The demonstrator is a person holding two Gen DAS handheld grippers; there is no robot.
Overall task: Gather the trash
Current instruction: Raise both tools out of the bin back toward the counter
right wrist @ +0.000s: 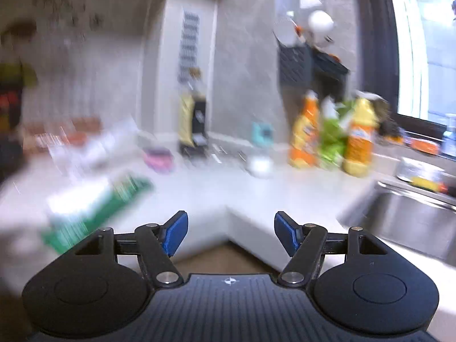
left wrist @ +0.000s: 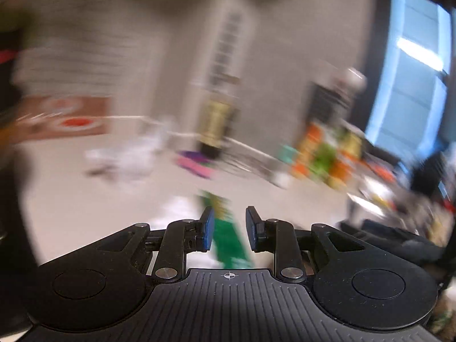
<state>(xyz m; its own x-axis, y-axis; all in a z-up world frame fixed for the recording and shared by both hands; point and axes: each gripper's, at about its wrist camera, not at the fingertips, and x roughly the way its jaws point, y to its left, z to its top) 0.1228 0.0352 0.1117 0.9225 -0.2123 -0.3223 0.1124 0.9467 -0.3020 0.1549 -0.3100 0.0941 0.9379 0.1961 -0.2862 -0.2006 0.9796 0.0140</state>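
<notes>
A green and white packet [right wrist: 94, 213] lies blurred on the pale counter [right wrist: 216, 191], to the left of my right gripper [right wrist: 230, 233]. That gripper stands open with nothing between its blue pads [right wrist: 175, 232]. In the left wrist view the same green packet [left wrist: 229, 242] shows through the gap of my left gripper [left wrist: 230, 228]. The packet is smeared by motion while the fingers are sharp, and it lies on the counter [left wrist: 114, 208] beyond the pads. The left jaws stand apart, holding nothing. Something white and crumpled [left wrist: 128, 156] lies further back on the counter.
Orange, green and yellow bottles [right wrist: 330, 139] stand at the back right beside a steel sink [right wrist: 413, 219]. A pink and purple item [right wrist: 158, 158] and a dark stand [right wrist: 195, 125] are by the wall. A black rack [right wrist: 310, 65] hangs near the window. The counter has an inner corner [right wrist: 228, 228].
</notes>
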